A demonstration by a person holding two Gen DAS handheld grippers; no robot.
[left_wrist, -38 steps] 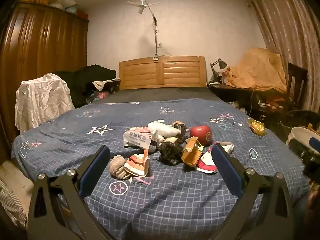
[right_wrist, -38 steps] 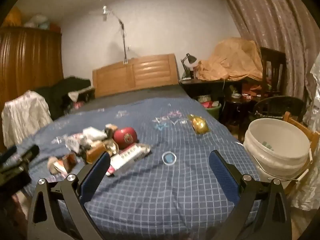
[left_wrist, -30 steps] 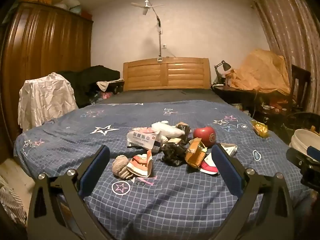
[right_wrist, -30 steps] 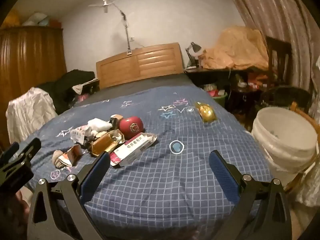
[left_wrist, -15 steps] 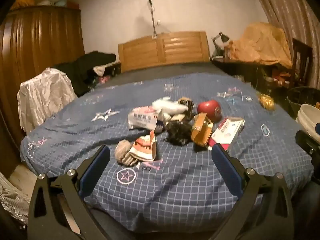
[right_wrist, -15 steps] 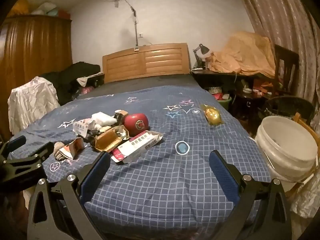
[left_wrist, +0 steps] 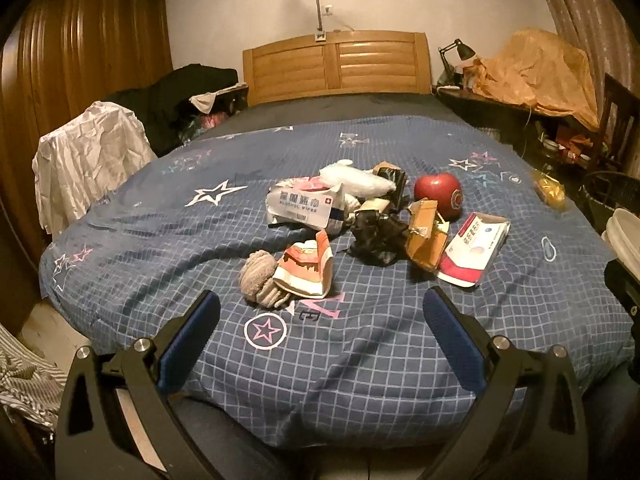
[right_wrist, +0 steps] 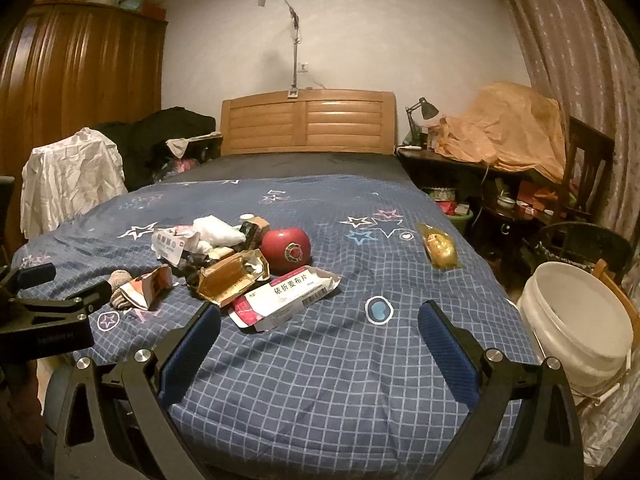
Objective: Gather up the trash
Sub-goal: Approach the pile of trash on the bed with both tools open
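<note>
Blue bedspread strewn with trash, nothing collected yet.
Left tool and right tool hover, jaws apart; next, seize the nearest piece for the white bucket.

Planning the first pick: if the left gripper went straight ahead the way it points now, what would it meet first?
Probably the torn pink-and-white carton beside the grey balled sock. The open left gripper points down at the blue checked bedspread; depth is unclear, so bare cover might come first.

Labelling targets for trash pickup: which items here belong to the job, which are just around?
Job: red-and-white flattened medicine box; torn gold carton; white wipes packet; crumpled black wrapper; white plastic bucket.
Around: red apple; wooden headboard; black desk lamp.
</note>
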